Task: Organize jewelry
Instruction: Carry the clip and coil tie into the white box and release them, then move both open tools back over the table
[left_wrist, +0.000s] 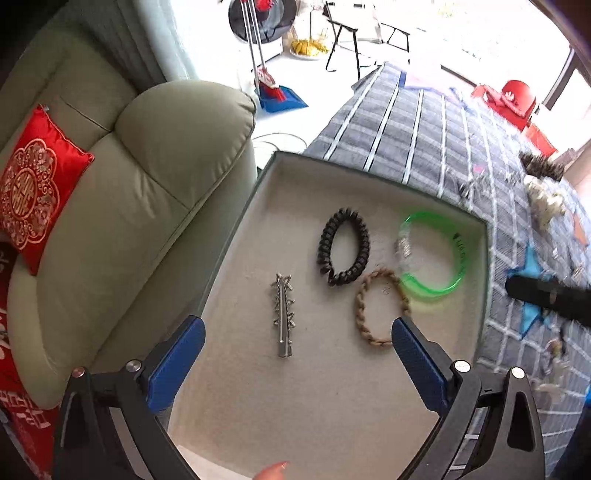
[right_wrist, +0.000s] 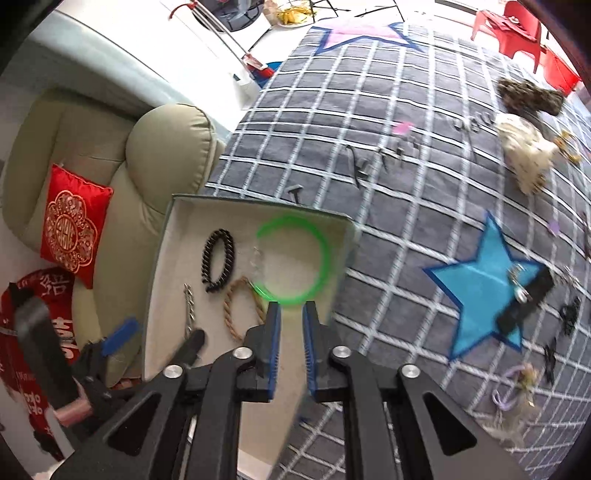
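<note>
A shallow beige-lined box (left_wrist: 332, 424) (right_wrist: 162, 258) sits on a grey checked rug. In it lie a silver hair clip (left_wrist: 283, 314) (right_wrist: 189, 306), a black spiral hair tie (left_wrist: 343, 247) (right_wrist: 218, 260), a braided tan band (left_wrist: 380, 308) (right_wrist: 240, 310) and a green bangle (left_wrist: 434, 254) (right_wrist: 295, 260). My left gripper (left_wrist: 299, 332) is open above the box, with the clip between its fingers. My right gripper (right_wrist: 291, 314) hangs just above the bangle's near edge, jaws a narrow gap apart and empty.
A beige armchair (left_wrist: 129, 206) with a red cushion (left_wrist: 33, 192) stands left of the box. More hair accessories lie scattered on the rug at the right (right_wrist: 524, 295), with a cream scrunchie (right_wrist: 524, 151). Red stools (right_wrist: 517, 26) stand far back.
</note>
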